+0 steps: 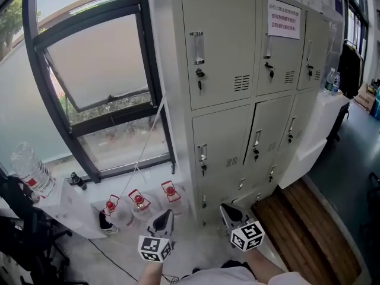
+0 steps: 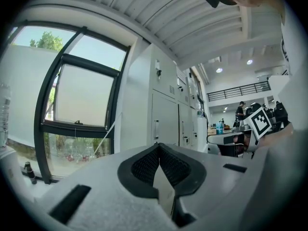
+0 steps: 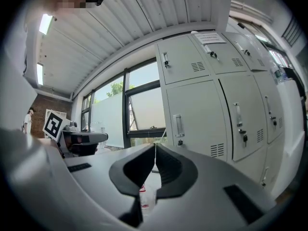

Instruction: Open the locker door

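A bank of pale grey lockers [image 1: 249,94] stands ahead, every door shut. The nearest column has an upper door [image 1: 222,46] with a handle [image 1: 198,47] and a key below it, and a middle door [image 1: 224,147] with its own handle [image 1: 202,154]. My left gripper [image 1: 164,219] and right gripper [image 1: 228,214] hang low in front of the lockers, well short of them, both shut with nothing between the jaws. In the right gripper view the shut gripper [image 3: 155,146] points toward a middle door [image 3: 197,124] and its handle [image 3: 178,125]. In the left gripper view the shut gripper [image 2: 158,146] faces the locker side [image 2: 163,114].
A black-framed window [image 1: 101,70] is left of the lockers, with three red-capped water jugs [image 1: 138,200] on the floor below it. A large clear bottle [image 1: 32,171] stands at far left. A white counter [image 1: 323,123] and a wooden platform [image 1: 309,230] lie to the right. A paper notice [image 1: 283,19] hangs on an upper door.
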Tool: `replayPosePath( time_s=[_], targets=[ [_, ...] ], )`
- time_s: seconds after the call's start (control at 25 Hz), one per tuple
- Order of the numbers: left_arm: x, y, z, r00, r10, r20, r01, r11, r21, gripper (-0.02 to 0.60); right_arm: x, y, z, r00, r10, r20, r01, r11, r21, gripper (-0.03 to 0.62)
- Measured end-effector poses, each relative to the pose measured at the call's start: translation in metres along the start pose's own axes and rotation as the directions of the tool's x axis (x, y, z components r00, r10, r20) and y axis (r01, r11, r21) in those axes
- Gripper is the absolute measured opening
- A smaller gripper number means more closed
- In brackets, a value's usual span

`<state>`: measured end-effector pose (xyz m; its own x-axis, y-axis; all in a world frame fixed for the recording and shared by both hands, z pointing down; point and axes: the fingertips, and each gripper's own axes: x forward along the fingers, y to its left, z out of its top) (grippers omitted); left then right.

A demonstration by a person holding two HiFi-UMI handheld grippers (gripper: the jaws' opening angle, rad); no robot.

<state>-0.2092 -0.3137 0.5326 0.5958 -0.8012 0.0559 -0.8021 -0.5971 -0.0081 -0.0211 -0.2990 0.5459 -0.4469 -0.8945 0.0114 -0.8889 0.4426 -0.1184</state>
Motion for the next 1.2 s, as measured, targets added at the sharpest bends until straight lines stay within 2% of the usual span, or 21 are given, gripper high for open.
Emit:
replayPosePath(
  time_s=[0.48, 0.72, 0.76, 0.84, 0.92, 1.2],
  targets=[
    [0.025, 0.019, 0.012, 0.999, 0.033, -0.011, -0.033, 0.999, 0.015, 0.008, 0.032, -0.023, 0.016, 0.998, 0.052, -0.043, -0.052, 0.999, -0.001, 0.014],
    [0.036, 0.025, 0.018, 0.999, 0.036, -0.018, -0.035, 0.999, 0.03, 0.008, 0.052, -0.035, 0.048, 0.992, 0.119, -0.041, -0.12, 0.992, -0.039, 0.017],
    [0.038, 0.026, 0.019, 0.999, 0.035, -0.019, -0.034, 0.999, 0.033, 0.008, 0.056, -0.036, 0.057, 0.991, 0.129, -0.039, -0.131, 0.99, -0.052, 0.026],
    [0.041, 0.028, 0.021, 0.999, 0.034, -0.023, -0.033, 0.999, 0.039, 0.008, 0.065, -0.035, 0.072, 0.987, 0.155, -0.044, -0.158, 0.984, -0.084, 0.15],
    [0.043, 0.032, 0.023, 0.999, 0.034, -0.028, -0.033, 0.998, 0.044, 0.008, 0.073, -0.032, 0.089, 0.982, 0.181, -0.047, -0.185, 0.976, -0.114, 0.207],
    [0.056, 0.052, 0.031, 0.998, 0.057, -0.027, -0.055, 0.996, 0.066, 0.008, 0.096, -0.031, 0.177, 0.962, 0.272, 0.029, -0.266, 0.954, -0.142, 0.229]
  ],
)
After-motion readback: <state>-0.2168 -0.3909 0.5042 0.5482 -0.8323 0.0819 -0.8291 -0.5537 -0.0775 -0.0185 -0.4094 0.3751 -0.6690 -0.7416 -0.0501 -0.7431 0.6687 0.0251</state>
